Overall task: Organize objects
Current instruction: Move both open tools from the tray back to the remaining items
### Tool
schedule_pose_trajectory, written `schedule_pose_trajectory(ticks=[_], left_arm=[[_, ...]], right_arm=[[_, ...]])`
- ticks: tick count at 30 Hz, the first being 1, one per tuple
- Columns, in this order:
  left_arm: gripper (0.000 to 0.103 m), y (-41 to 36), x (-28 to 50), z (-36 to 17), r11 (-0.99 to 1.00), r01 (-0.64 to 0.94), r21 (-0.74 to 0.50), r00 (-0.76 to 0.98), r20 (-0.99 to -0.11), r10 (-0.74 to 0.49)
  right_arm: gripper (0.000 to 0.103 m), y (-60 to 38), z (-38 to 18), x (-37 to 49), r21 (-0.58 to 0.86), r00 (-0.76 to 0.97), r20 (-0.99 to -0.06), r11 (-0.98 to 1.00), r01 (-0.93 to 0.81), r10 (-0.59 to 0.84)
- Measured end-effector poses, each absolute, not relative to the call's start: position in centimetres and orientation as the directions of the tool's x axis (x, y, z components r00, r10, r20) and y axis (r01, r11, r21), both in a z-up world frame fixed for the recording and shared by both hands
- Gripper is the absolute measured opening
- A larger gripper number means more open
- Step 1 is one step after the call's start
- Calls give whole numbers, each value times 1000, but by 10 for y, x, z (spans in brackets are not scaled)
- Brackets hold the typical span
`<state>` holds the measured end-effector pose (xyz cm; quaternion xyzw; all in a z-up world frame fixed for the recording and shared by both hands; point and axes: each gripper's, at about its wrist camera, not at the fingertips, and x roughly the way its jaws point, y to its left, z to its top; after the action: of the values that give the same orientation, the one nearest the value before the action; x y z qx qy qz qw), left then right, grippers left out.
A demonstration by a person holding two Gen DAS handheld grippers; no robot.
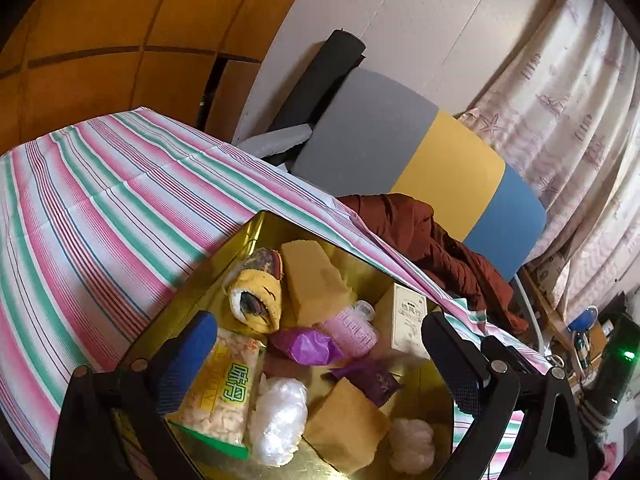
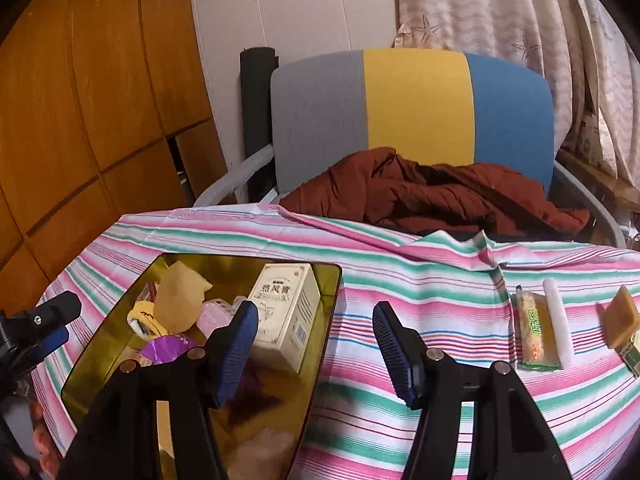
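A gold tin (image 1: 248, 236) (image 2: 120, 320) sits on the striped tablecloth. It holds a yellow sock roll (image 1: 256, 300), tan sponges (image 1: 316, 280), a pink curler (image 1: 352, 330), purple wrappers (image 1: 306, 344), a cream box (image 1: 408, 320) (image 2: 286, 312), a snack pack (image 1: 216, 392) and a clear bag (image 1: 278, 416). My left gripper (image 1: 320, 364) is open and empty just above the tin. My right gripper (image 2: 314, 344) is open and empty over the tin's right rim. On the cloth to the right lie a snack pack (image 2: 534, 332), a white stick (image 2: 556, 320) and a tan sponge (image 2: 622, 318).
A grey, yellow and blue chair (image 2: 416, 112) with a brown jacket (image 2: 436, 196) stands behind the table. Wooden panels (image 2: 80, 100) are at the left and curtains (image 2: 520, 12) at the back right. The left gripper also shows at the left edge of the right wrist view (image 2: 40, 328).
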<state>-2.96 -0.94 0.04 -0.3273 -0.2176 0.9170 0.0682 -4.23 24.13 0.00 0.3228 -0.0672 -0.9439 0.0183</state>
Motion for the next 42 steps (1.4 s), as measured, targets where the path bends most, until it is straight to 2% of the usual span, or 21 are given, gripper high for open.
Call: schedule_pose_trajectory(ticks=[9,21,33,42], left_arm=[[103,16,-23,-3,-909,-42,-416,-734,-604,311],[103,108,4,7,-893,-299,-335,-640,-624,449],[103,219,35,-6,-788,-565,-245,-455,-704,545],[103,263,43,-33,-750,-615,-245,-344,-772,534]], right_arm=[[59,262,-6,-16,163,-779,-623,-986,-45,-67],[59,357,-46,40,174,-704,-708,-954,-246,53],[59,476,-79,94,120,-606,-765,-876,-467,218],[59,554,-67,99,18,-567,-731,-820,-572,379]])
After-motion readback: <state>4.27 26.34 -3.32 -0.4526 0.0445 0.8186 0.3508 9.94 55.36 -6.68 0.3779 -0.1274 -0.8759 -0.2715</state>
